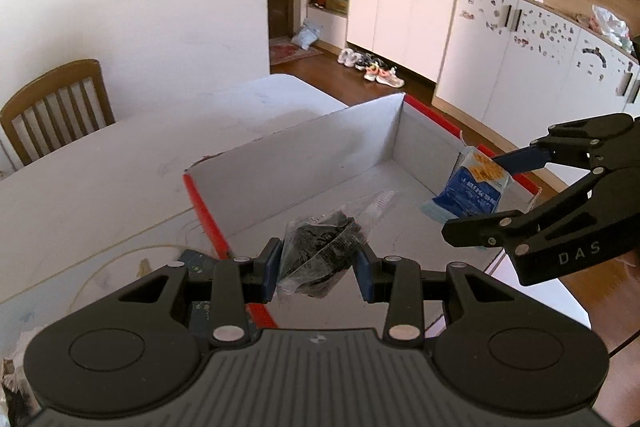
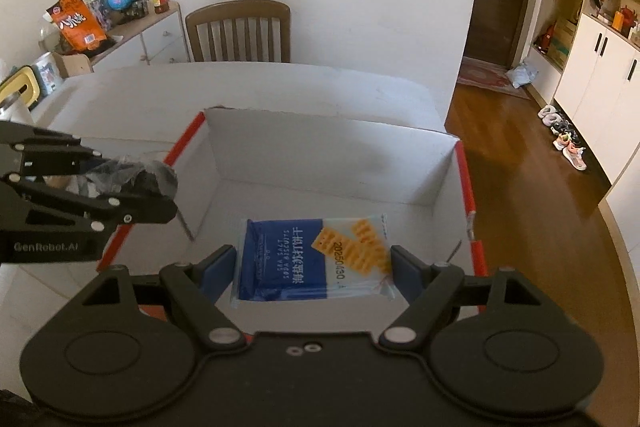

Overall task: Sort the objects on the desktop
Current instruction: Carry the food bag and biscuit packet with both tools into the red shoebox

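Observation:
A white cardboard box (image 1: 304, 163) with red edges lies open on the white table (image 1: 120, 167). My left gripper (image 1: 320, 267) is shut on a clear packet of dark contents (image 1: 320, 251), which hangs above the box's near left corner. My right gripper (image 2: 312, 267) is shut across the width of a blue soda biscuit packet (image 2: 304, 259), which is held over the box (image 2: 320, 155) interior. The left wrist view has the right gripper (image 1: 476, 195) at the right with the biscuit packet (image 1: 472, 187) tilted near the box's right wall. The right wrist view has the left gripper (image 2: 140, 183) and dark packet (image 2: 132, 175) at the left.
A wooden chair (image 2: 240, 31) stands at the table's far side. A side shelf (image 2: 132, 27) at the left carries an orange snack bag (image 2: 76, 23) and a globe. White cabinets (image 1: 400, 7) line the wall, with shoes (image 1: 372, 67) on the wooden floor.

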Demonstrator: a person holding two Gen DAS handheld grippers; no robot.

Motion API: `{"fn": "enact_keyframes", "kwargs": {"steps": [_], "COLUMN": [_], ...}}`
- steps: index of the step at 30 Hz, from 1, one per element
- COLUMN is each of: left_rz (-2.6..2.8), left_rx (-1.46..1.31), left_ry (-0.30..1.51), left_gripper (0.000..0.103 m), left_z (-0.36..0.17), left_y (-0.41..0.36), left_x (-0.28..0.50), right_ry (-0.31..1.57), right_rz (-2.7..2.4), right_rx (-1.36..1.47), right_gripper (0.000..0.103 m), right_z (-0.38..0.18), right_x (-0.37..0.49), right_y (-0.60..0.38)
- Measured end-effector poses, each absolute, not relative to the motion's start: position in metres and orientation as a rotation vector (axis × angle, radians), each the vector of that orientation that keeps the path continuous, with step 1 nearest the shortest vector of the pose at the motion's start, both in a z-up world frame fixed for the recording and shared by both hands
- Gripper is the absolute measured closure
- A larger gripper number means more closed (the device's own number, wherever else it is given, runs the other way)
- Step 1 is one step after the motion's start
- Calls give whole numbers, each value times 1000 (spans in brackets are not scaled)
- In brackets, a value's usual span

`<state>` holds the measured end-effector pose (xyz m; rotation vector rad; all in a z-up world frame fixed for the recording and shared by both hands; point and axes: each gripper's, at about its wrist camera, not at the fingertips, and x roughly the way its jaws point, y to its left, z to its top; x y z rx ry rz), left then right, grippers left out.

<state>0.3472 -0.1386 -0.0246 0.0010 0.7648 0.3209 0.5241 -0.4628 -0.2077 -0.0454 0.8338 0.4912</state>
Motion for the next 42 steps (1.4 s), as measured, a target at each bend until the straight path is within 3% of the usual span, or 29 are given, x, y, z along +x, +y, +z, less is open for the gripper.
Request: {"fn": "enact_keyframes", "kwargs": {"steps": [42], "left_rz": [224], "left_rx": [57], "left_ry": [1267], "left_gripper": [66], "left_z": [-101], "left_y": [-103], "left_x": [492], "right_ry": [1092], "right_rz": [606], "right_rx": [-285], "right_gripper": [22], "right_z": [-287], "right_x": [607], "right_y": [-437]}}
